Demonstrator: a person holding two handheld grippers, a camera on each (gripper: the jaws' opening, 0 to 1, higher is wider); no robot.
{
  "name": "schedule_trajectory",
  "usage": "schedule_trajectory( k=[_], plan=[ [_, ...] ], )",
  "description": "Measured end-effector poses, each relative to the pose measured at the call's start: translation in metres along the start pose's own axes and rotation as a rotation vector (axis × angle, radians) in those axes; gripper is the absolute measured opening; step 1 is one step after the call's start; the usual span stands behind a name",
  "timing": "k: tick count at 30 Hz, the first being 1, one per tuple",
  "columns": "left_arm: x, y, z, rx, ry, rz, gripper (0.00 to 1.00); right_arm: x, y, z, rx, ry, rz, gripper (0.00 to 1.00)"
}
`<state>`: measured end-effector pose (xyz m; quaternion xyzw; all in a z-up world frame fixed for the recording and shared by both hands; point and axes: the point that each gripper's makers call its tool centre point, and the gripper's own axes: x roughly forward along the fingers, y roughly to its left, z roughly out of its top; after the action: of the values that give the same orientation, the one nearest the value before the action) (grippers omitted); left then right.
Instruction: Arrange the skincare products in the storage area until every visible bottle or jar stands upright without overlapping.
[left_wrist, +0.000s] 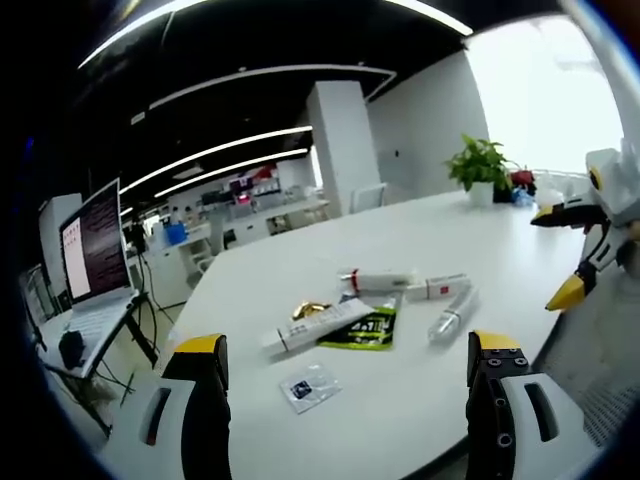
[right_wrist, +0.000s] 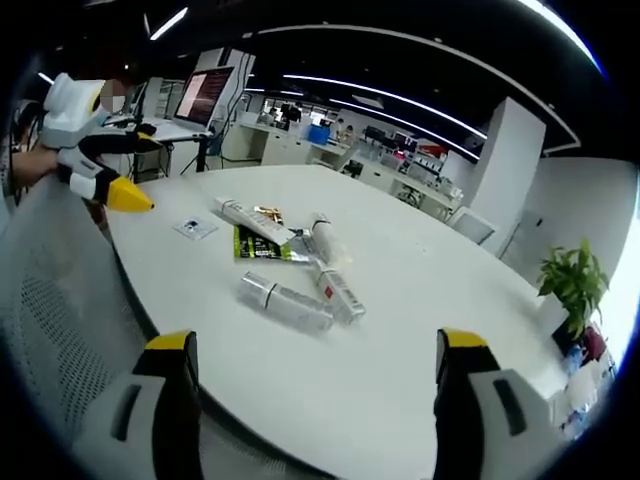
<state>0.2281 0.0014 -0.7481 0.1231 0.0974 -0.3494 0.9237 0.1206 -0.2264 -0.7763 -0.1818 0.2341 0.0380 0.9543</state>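
Several skincare items lie flat in a loose cluster on the white table (left_wrist: 420, 250). A long white tube (left_wrist: 315, 327) rests partly on a green-and-black sachet (left_wrist: 362, 329); a gold item (left_wrist: 311, 309) lies behind it. Further back lie a white tube (left_wrist: 376, 281), a white red-labelled tube (left_wrist: 438, 287) and a clear bottle (left_wrist: 452, 315). A small sachet (left_wrist: 309, 386) lies nearest. My left gripper (left_wrist: 345, 400) is open, short of the cluster. My right gripper (right_wrist: 312, 400) is open, above the table edge, facing the clear bottle (right_wrist: 286, 300) and tubes (right_wrist: 330, 240).
The right gripper (left_wrist: 585, 240) enters the left gripper view from the right; the left gripper (right_wrist: 95, 150) shows at the upper left of the right gripper view. A potted plant (left_wrist: 478, 165) stands at the table's far end. A laptop (left_wrist: 95, 245) sits on a side stand.
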Motion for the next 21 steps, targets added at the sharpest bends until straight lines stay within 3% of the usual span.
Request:
schedule_trajectory(
  k=[14, 21],
  plan=[
    [0.000, 0.000, 0.000, 0.005, 0.005, -0.005, 0.97, 0.003, 0.005, 0.001, 0.011, 0.030, 0.052, 0.99],
    [0.001, 0.003, 0.000, 0.001, 0.002, -0.006, 0.97, 0.008, 0.004, 0.012, 0.009, 0.021, 0.079, 0.99]
  ],
)
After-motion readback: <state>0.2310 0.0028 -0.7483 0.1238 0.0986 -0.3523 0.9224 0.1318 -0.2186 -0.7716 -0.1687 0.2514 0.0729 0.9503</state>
